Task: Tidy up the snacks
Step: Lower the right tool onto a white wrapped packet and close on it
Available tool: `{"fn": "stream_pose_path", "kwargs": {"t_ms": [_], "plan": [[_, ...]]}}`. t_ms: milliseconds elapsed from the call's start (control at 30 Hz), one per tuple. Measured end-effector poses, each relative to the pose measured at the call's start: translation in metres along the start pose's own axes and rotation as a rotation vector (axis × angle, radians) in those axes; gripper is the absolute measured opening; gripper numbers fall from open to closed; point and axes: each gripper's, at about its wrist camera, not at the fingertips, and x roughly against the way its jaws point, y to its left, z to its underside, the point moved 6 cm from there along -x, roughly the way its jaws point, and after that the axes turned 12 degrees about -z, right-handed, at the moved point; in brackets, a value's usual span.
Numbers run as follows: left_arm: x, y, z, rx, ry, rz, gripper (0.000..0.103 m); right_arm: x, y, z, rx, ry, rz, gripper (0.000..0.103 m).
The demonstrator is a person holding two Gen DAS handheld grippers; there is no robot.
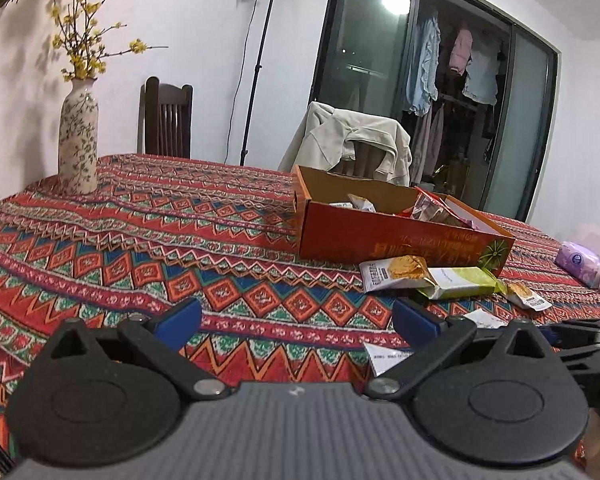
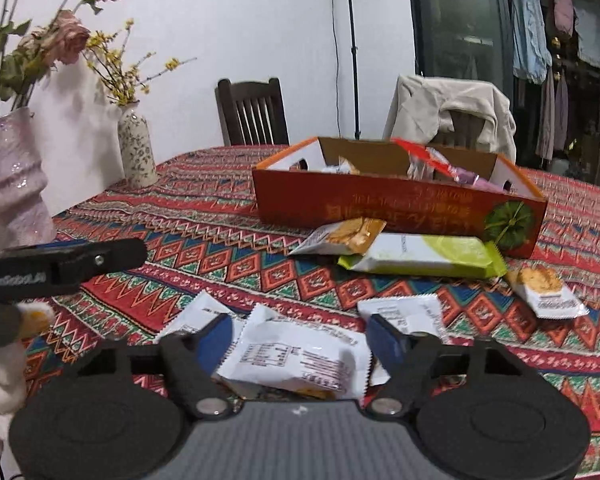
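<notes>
An open orange cardboard box (image 1: 396,236) (image 2: 380,208) with several snack packets inside stands on the patterned tablecloth. In front of it lie a cracker packet (image 2: 348,236), a green and white bar (image 2: 424,256) and another cracker packet (image 2: 548,292). My right gripper (image 2: 300,340) is open, its blue fingers either side of a white snack packet (image 2: 300,356) lying face down among other white packets (image 2: 404,308). My left gripper (image 1: 296,318) is open and empty over bare cloth, left of the snacks.
A flowered vase (image 1: 78,140) (image 2: 136,148) and a pink vase (image 2: 12,184) stand at the table's left. A purple tissue pack (image 1: 582,262) lies far right. Chairs, one with a jacket (image 2: 452,116), stand behind the table.
</notes>
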Motion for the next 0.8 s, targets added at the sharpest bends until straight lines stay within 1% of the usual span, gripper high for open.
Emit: {"fn": "stream_pose_path", "kwargs": {"t_ms": [67, 167, 233, 267, 367, 433, 567, 667, 733, 800], "plan": [[-0.001, 0.001, 0.004, 0.002, 0.012, 0.004, 0.103, -0.007, -0.003, 0.004, -0.022, 0.024, 0.008, 0.062], [-0.003, 0.001, 0.008, -0.001, 0.026, 0.009, 0.103, -0.010, -0.006, 0.006, -0.034, 0.025, 0.016, 0.064], [-0.004, 0.003, 0.009, 0.003, 0.030, 0.009, 0.103, -0.012, -0.007, 0.007, -0.029, 0.029, 0.027, 0.068], [-0.004, 0.003, 0.010, 0.006, 0.031, 0.011, 0.103, -0.015, -0.008, 0.008, -0.034, 0.039, 0.034, 0.073], [-0.006, 0.003, 0.013, 0.007, 0.041, 0.012, 0.103, -0.017, -0.009, 0.010, -0.040, 0.052, 0.034, 0.074], [-0.006, 0.003, 0.015, 0.010, 0.046, 0.011, 0.103, -0.018, -0.008, 0.011, -0.027, 0.054, 0.041, 0.072], [-0.005, 0.006, 0.014, 0.015, 0.047, 0.004, 0.103, -0.017, -0.002, 0.012, 0.018, 0.051, 0.043, 0.064], [-0.004, 0.005, 0.013, 0.012, 0.045, -0.003, 0.103, -0.017, 0.005, 0.013, 0.062, 0.049, 0.059, 0.062], [-0.002, 0.005, 0.014, 0.010, 0.046, -0.007, 0.103, -0.016, 0.007, 0.013, 0.075, 0.045, 0.057, 0.057], [-0.002, 0.004, 0.014, 0.009, 0.050, -0.013, 0.103, -0.013, 0.007, 0.013, 0.071, 0.034, 0.054, 0.049]]}}
